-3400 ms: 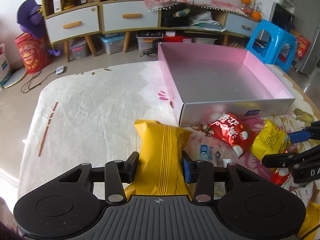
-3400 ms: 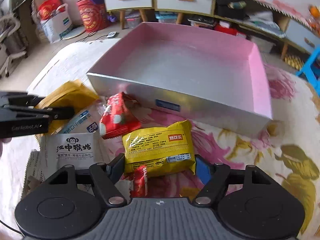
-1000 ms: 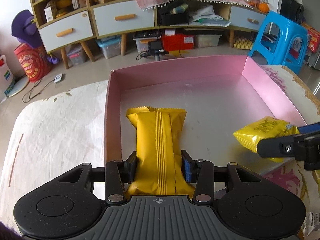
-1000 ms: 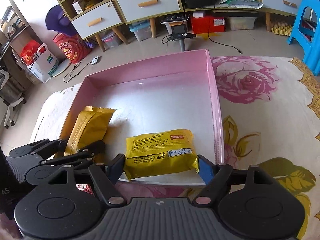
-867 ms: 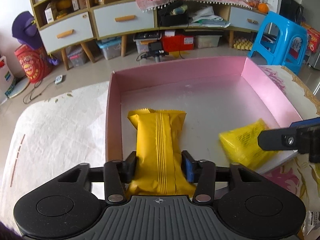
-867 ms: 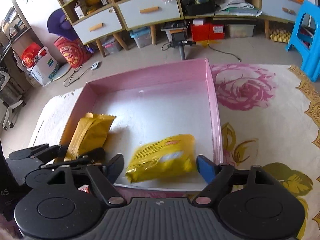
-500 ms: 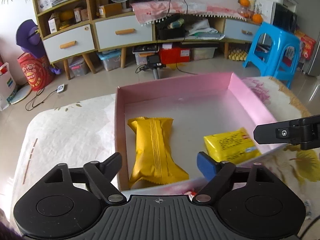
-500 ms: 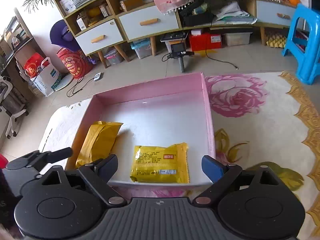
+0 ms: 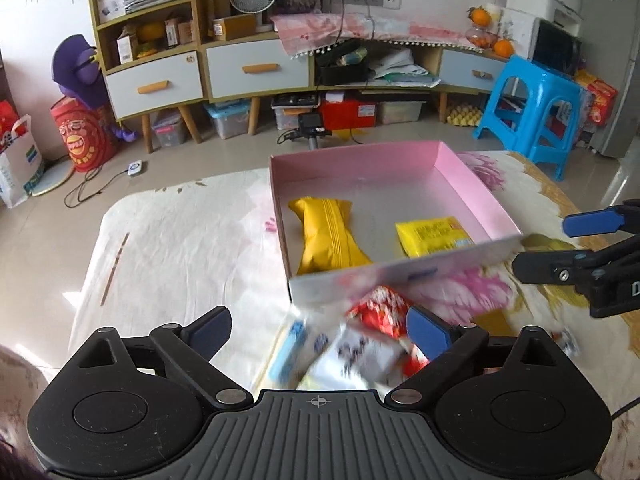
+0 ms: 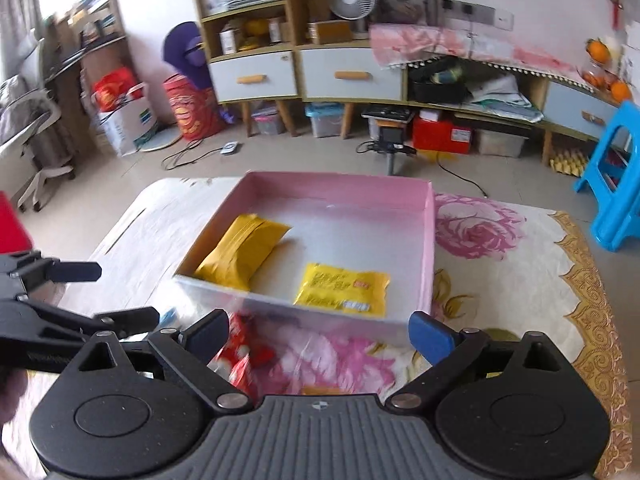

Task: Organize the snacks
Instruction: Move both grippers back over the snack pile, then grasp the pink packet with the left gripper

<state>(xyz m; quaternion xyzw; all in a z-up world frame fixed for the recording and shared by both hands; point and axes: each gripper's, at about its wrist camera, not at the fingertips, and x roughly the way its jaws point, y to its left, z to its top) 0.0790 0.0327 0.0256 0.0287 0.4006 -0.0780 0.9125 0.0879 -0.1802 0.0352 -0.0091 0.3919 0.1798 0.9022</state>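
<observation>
Two snacks boxed, more waiting

Both tongs, left (image 9: 318,330) and right (image 10: 320,330), have just been opening and hold nothing; yellow packets (image 9: 330,236) (image 10: 344,289) lie ahead in the pink box (image 9: 476,192); the red packet (image 9: 380,310) waits under the left tongs on the surface (image 9: 180,240).

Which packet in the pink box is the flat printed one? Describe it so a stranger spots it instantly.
Find the pink box on the flowered cloth. Two yellow packets lie inside; take the flat printed packet near the front wall, on the right. The plain puffy packet beside it is darker and shows no print.

Motion blur smears the loose snack packets (image 9: 360,344) before the box (image 9: 384,276).
</observation>
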